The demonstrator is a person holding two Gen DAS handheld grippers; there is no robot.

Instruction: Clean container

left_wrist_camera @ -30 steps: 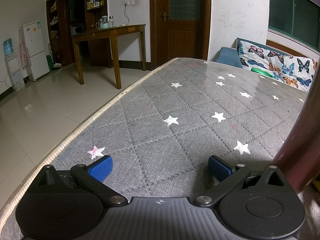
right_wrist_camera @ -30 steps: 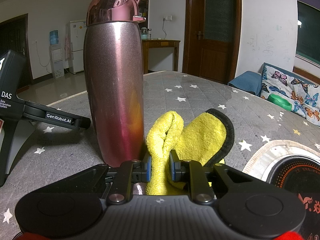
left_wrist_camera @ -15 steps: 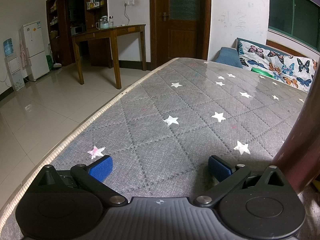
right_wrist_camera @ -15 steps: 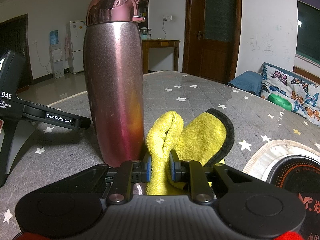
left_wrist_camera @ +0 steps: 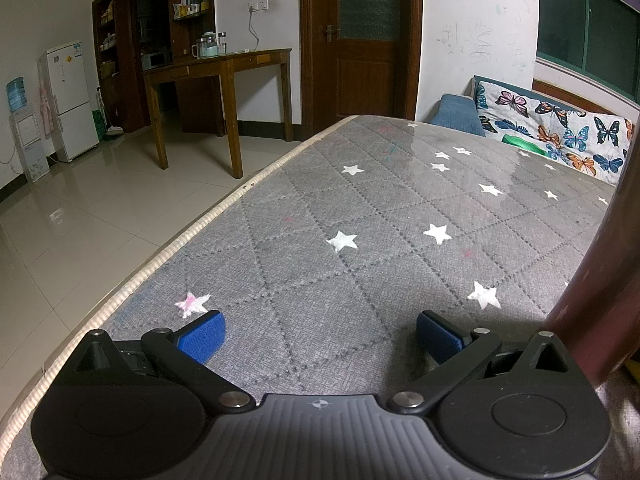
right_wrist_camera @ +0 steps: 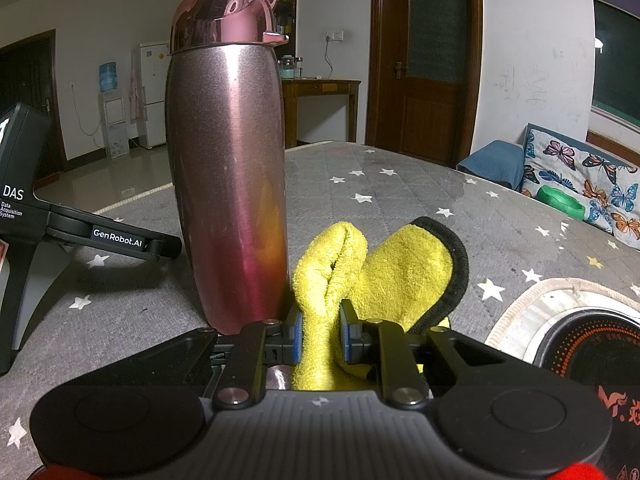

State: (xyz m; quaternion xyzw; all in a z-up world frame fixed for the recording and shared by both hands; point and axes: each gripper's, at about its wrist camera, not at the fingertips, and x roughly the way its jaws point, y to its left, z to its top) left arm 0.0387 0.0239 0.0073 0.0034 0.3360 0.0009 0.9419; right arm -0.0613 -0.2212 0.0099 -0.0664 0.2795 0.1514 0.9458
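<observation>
Bottle (right_wrist_camera: 228, 184): pink metal body with a glossy pink cap, stood upright on the tabletop (right_wrist_camera: 400, 184). It is seen just left of the right hand-held gripper (right_wrist_camera: 319, 338) in the right wrist view. In the left wrist view its side (left_wrist_camera: 600, 280) is cut off at the right edge, just beside the right finger.

Cloth (right_wrist_camera: 384, 272): yellow, with a dark border, bunched and folded. It is clamped between the blue pads (right_wrist_camera: 297, 338) of the right hand-held gripper, and its left fold is touching or nearly touching the bottle's base.

Left hand-held gripper (left_wrist_camera: 320, 334): jaws are set wide apart with nothing between them, low over the tabletop. In the right wrist view it (right_wrist_camera: 120, 240) is seen left of the bottle, its finger tip close to the bottle's side; contact cannot be told.

Tabletop: covered in grey quilted fabric with white stars, edged in cream piping (left_wrist_camera: 192, 232).

Mat (right_wrist_camera: 532, 300): round, cream-rimmed, at the right, carrying a dark disc (right_wrist_camera: 580, 344) with orange markings.
</observation>
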